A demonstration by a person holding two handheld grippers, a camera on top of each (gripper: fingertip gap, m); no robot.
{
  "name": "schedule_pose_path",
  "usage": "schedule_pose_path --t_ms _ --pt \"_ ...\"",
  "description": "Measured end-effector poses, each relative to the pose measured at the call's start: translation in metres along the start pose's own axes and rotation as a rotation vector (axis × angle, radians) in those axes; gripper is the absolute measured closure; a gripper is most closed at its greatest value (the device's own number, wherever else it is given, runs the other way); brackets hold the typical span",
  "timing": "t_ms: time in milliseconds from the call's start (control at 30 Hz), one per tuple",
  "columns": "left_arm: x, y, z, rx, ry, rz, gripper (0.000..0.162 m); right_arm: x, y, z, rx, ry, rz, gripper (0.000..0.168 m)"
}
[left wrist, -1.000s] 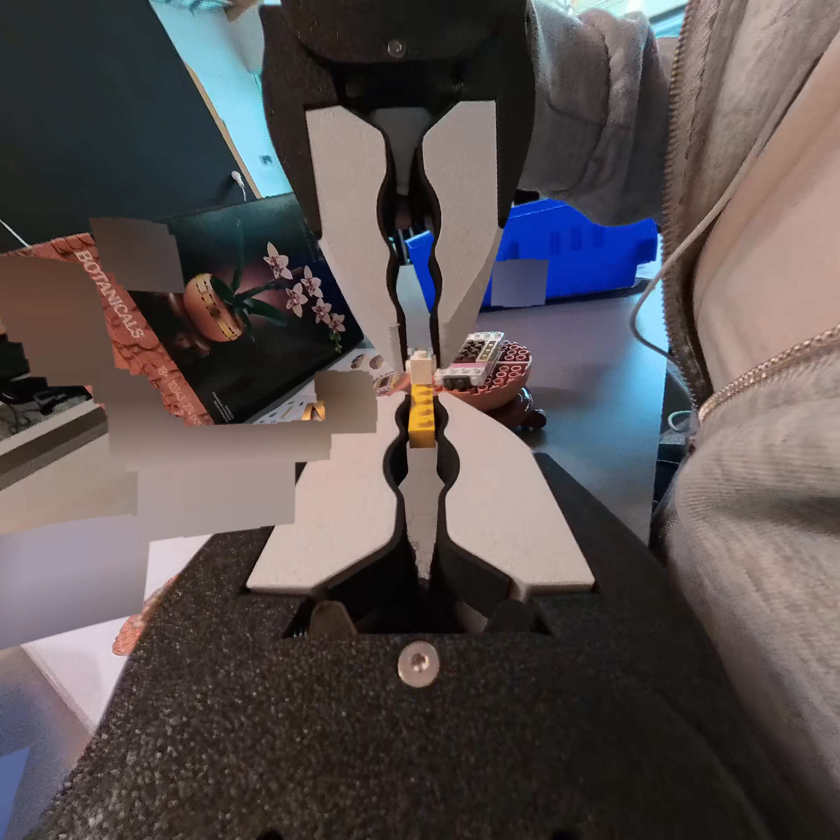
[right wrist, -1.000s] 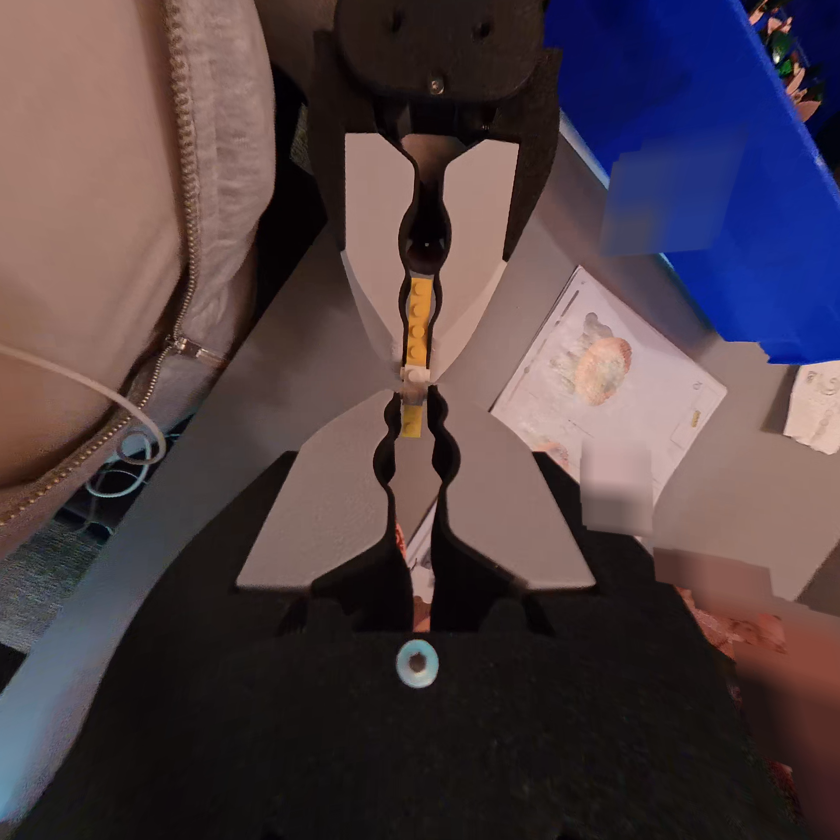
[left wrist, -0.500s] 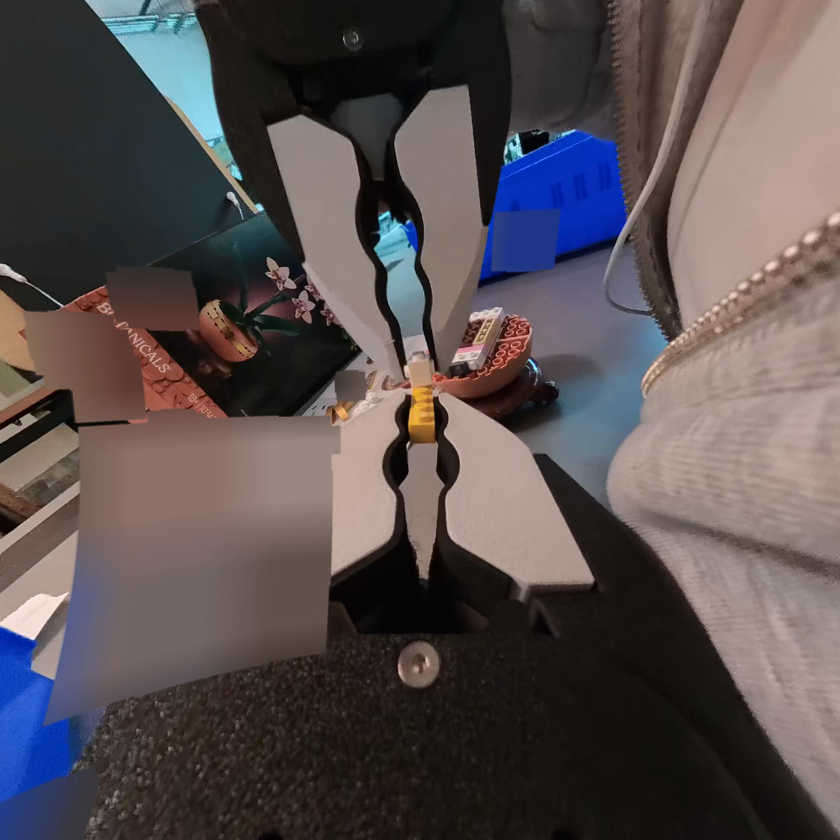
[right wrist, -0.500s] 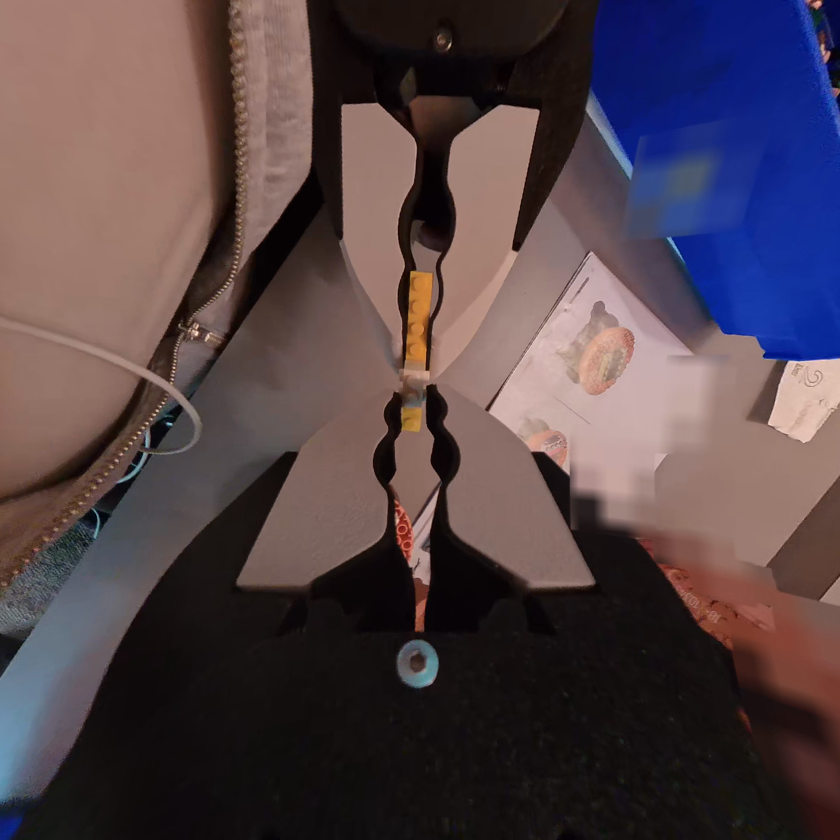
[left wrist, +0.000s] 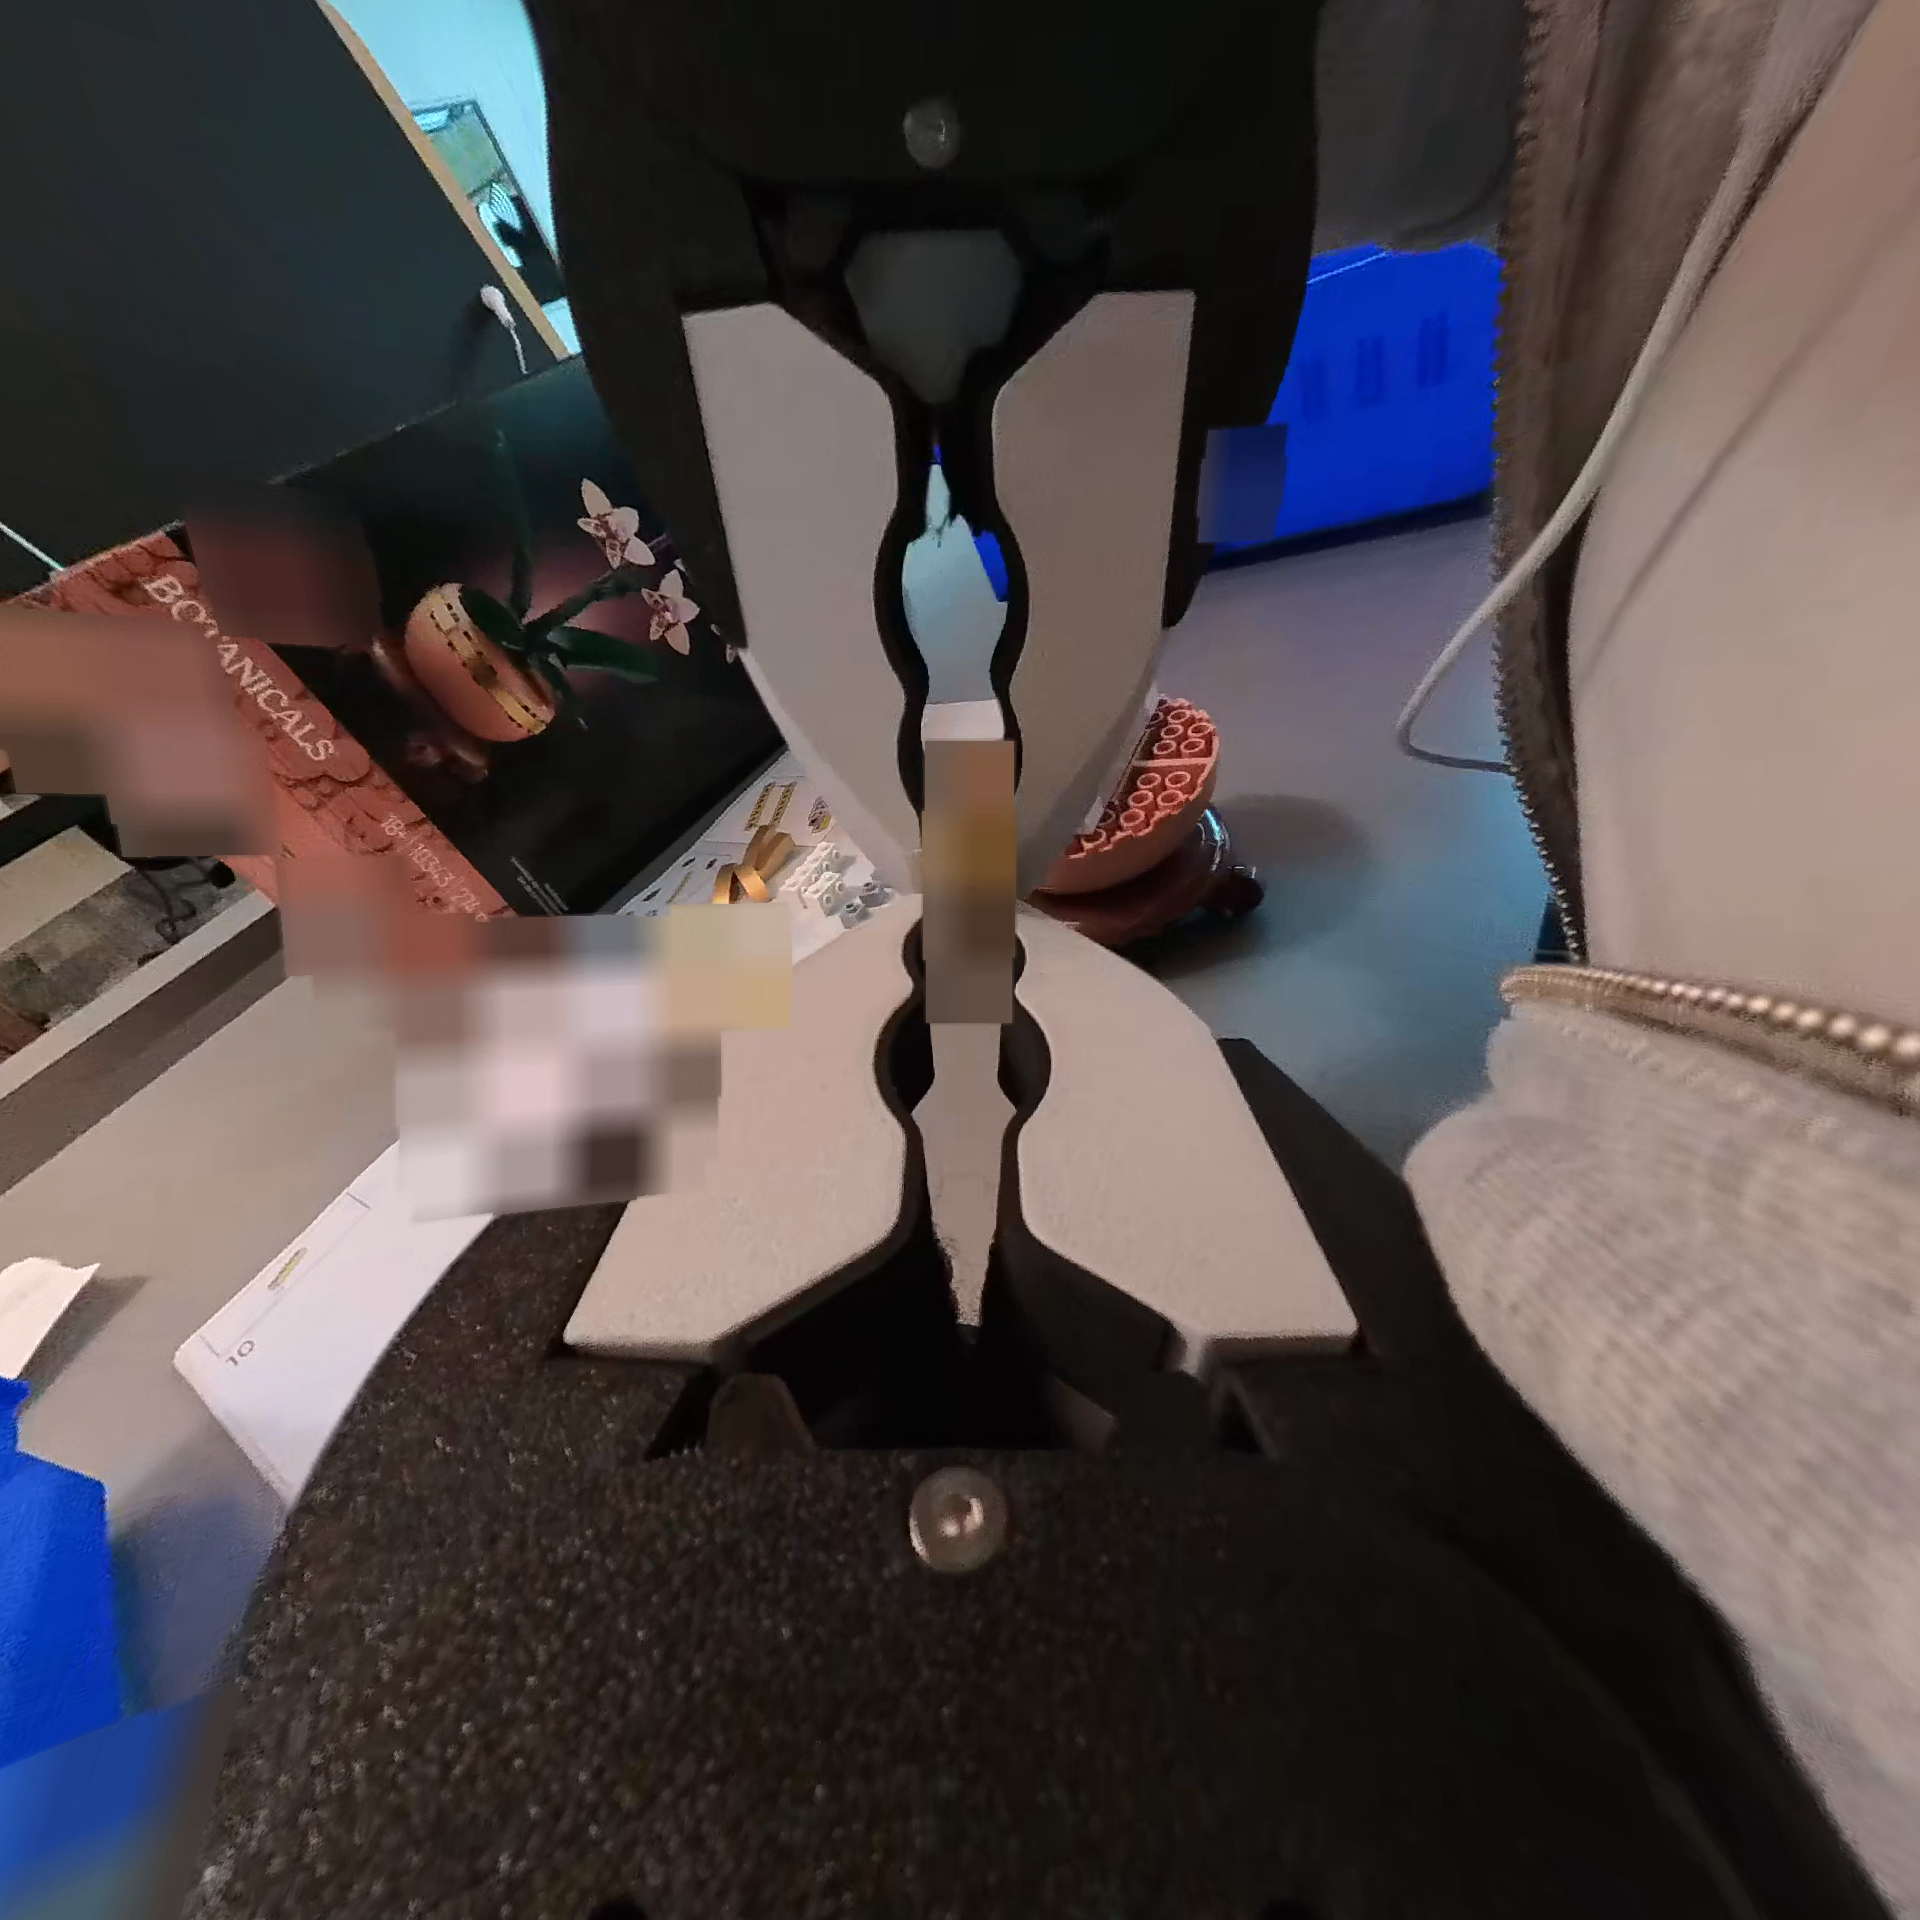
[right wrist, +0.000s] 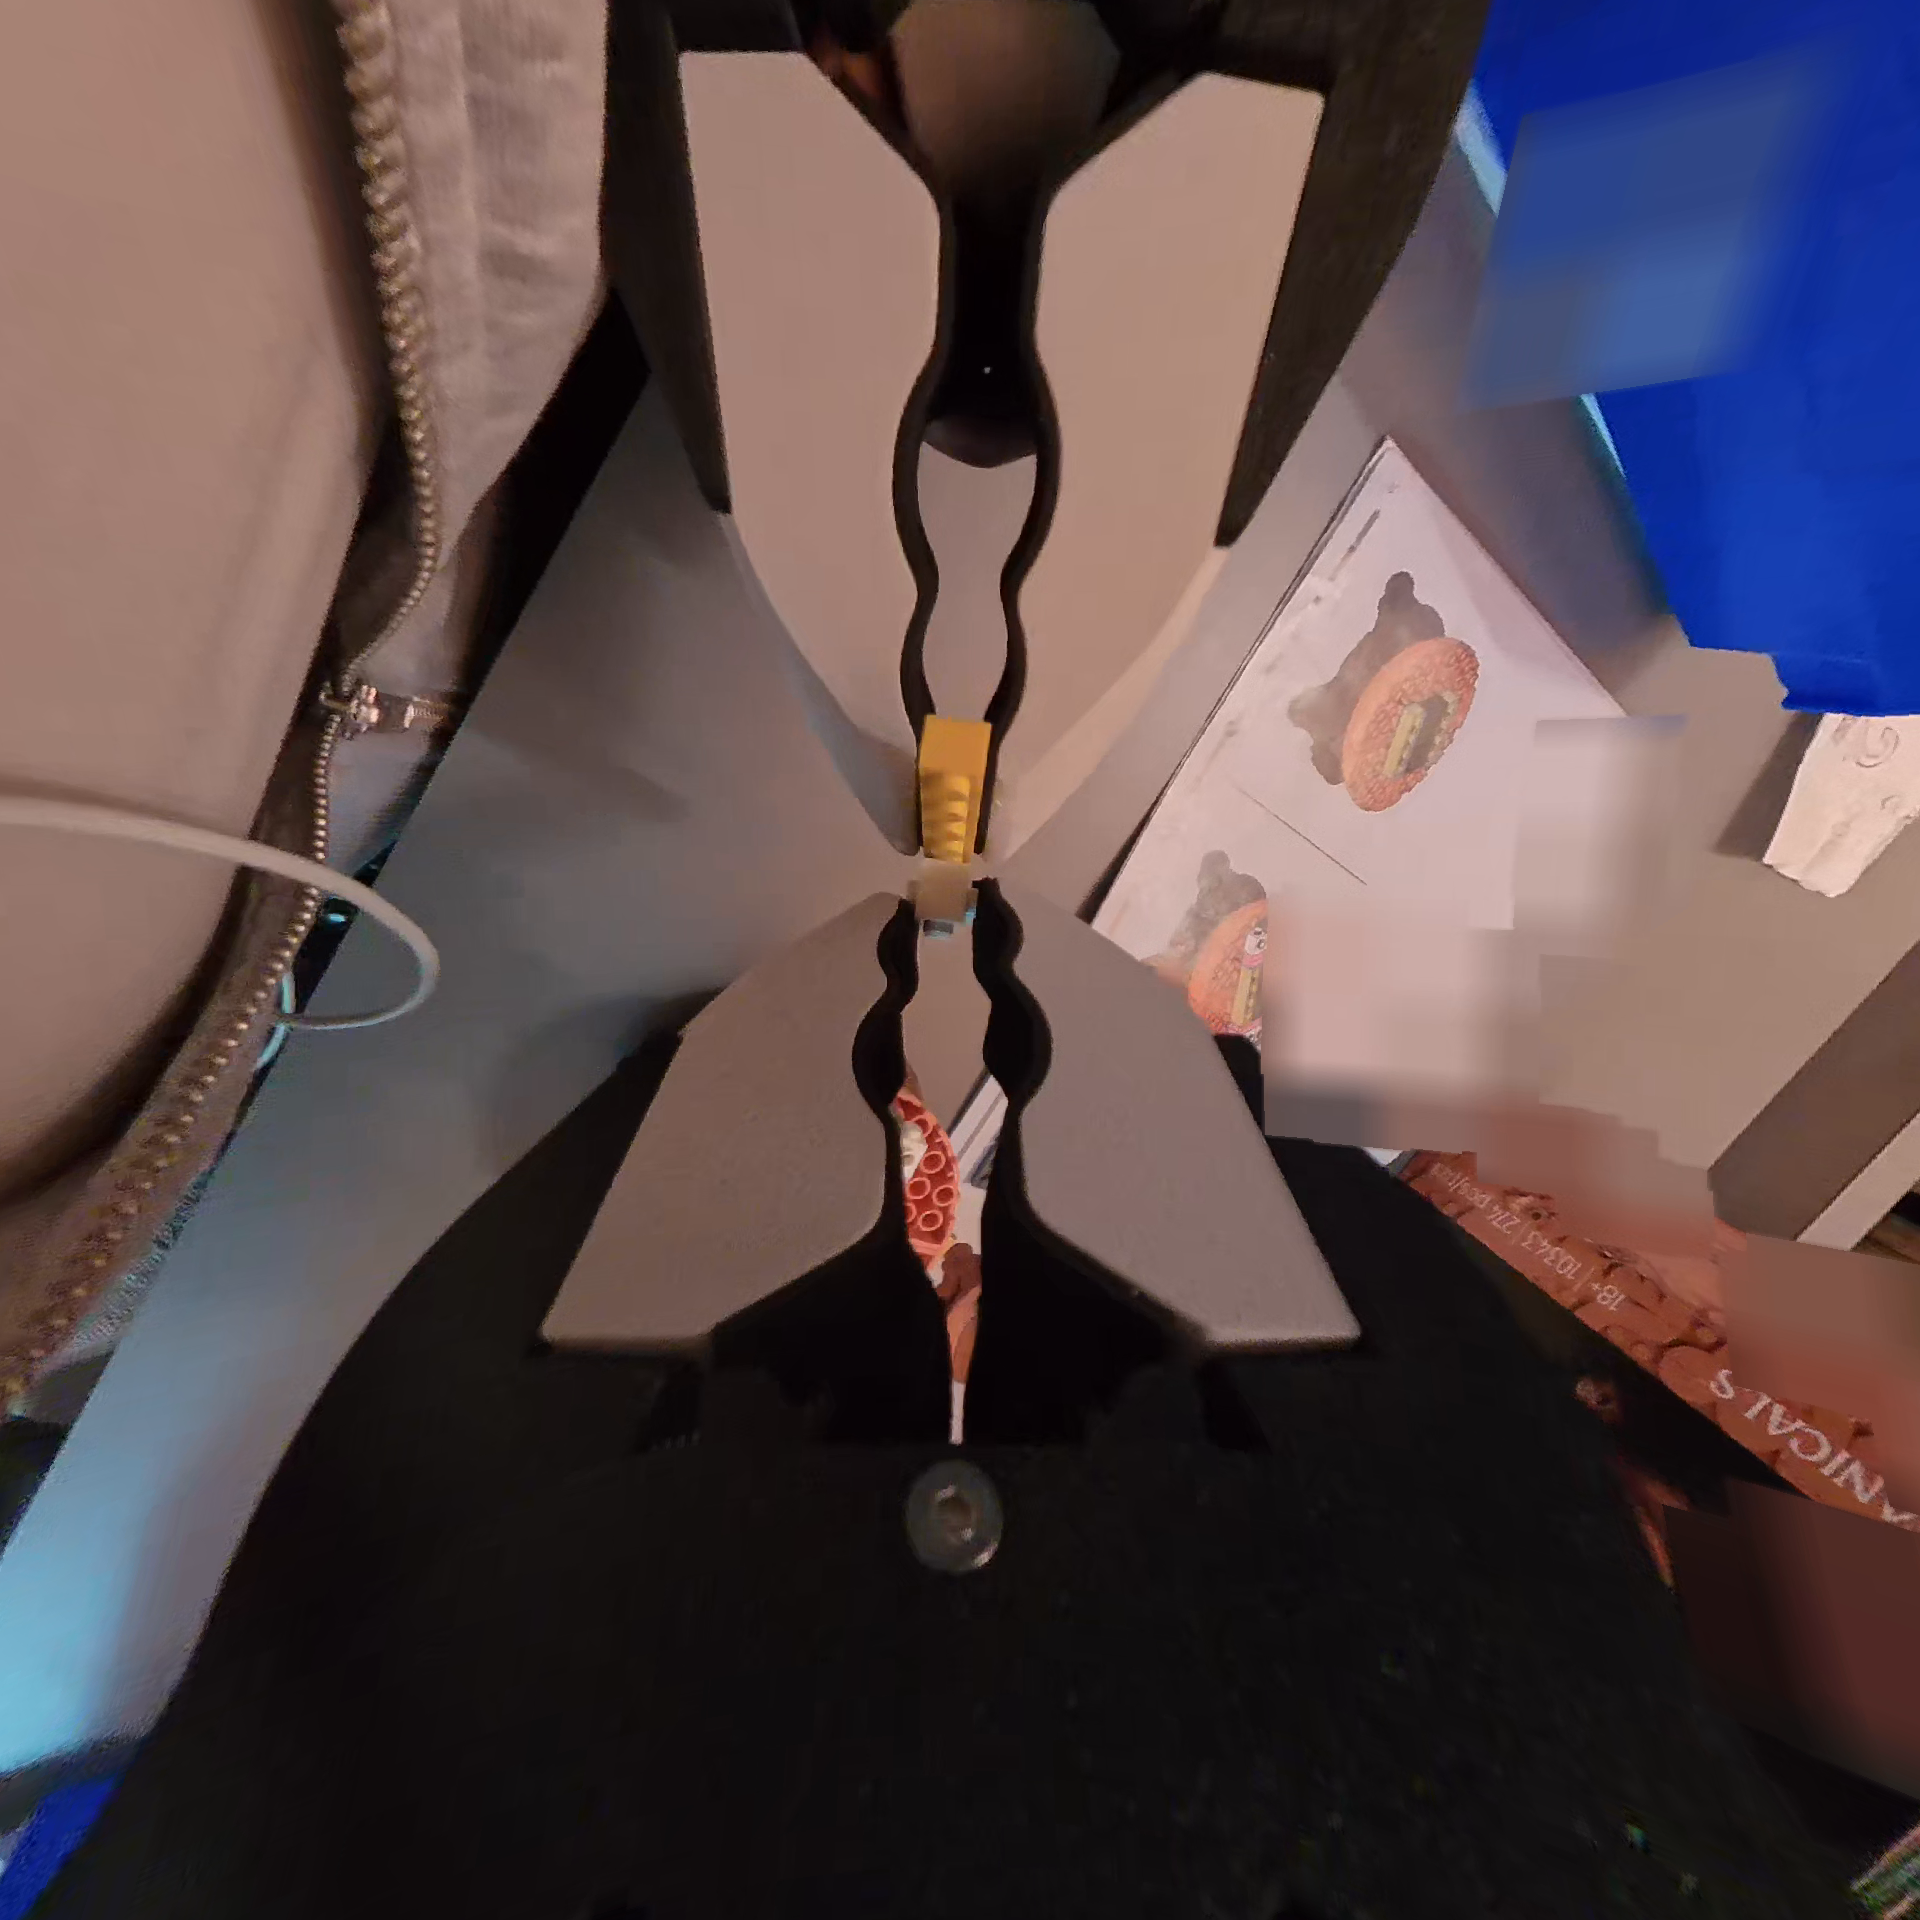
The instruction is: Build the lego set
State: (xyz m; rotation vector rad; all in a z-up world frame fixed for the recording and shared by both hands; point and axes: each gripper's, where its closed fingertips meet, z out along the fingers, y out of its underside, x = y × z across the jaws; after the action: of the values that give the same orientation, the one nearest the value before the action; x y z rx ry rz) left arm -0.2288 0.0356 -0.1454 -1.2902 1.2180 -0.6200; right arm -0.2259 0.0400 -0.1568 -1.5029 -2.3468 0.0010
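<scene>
Office-like workspace — grey desk (left wrist: 1382, 966), blue bin (left wrist: 1392, 405), black partition (left wrist: 208, 260).

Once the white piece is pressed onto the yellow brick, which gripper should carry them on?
Left, probably. The left gripper clamps the long yellow studded brick along its sides; the right gripper only nips the small white piece at its tips.

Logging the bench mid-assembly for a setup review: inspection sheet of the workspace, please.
Surface: grey table.
Job's things: yellow brick and white piece held end to end, apparently touching; pink round build on the table.
Clutter: set box, open booklet, loose small pieces, blue bin.
Grippers: left gripper shut on yellow brick; right gripper shut on white piece.
Cables: white cable by the jacket.
Surroundings: person's grey zipped jacket; dark panel behind.
</scene>
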Motion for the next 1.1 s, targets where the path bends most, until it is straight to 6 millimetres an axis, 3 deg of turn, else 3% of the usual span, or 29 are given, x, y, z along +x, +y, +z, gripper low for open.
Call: schedule_pose_path --t_ms 467,600,633,767,867,933,1000,1100 --pt "0.006 0.008 0.002 -0.066 0.006 0.03 0.156 -0.007 0.0 0.008 -0.1 -0.025 0.001 0.159" --pt "-0.003 0.009 -0.001 -0.028 -0.018 0.018 0.155 0.005 -0.002 0.006 -0.087 0.036 -0.002 0.156" --pt "-0.006 0.008 -0.002 0.01 -0.022 -0.014 0.155 0.014 -0.003 0.003 -0.059 0.076 0.022 0.145" --pt "-0.032 -0.013 -0.016 0.229 -0.039 -0.239 0.155 0.036 -0.004 -0.021 0.188 0.109 0.23 0.122" --pt "-0.057 -0.033 -0.028 0.417 -0.008 -0.508 0.155 0.049 -0.028 -0.061 0.698 0.072 0.443 0.119" --pt "-0.071 -0.047 -0.033 0.532 0.042 -0.694 0.155 0.058 -0.032 -0.086 0.973 0.134 0.485 0.123" --pt "-0.079 -0.058 -0.032 0.589 0.092 -0.806 0.155 0.068 -0.025 -0.094 1.04 0.346 0.427 0.12" --pt "-0.087 -0.077 -0.025 0.654 0.167 -0.958 0.156 0.076 -0.02 -0.1 0.99 0.654 0.251 0.122"
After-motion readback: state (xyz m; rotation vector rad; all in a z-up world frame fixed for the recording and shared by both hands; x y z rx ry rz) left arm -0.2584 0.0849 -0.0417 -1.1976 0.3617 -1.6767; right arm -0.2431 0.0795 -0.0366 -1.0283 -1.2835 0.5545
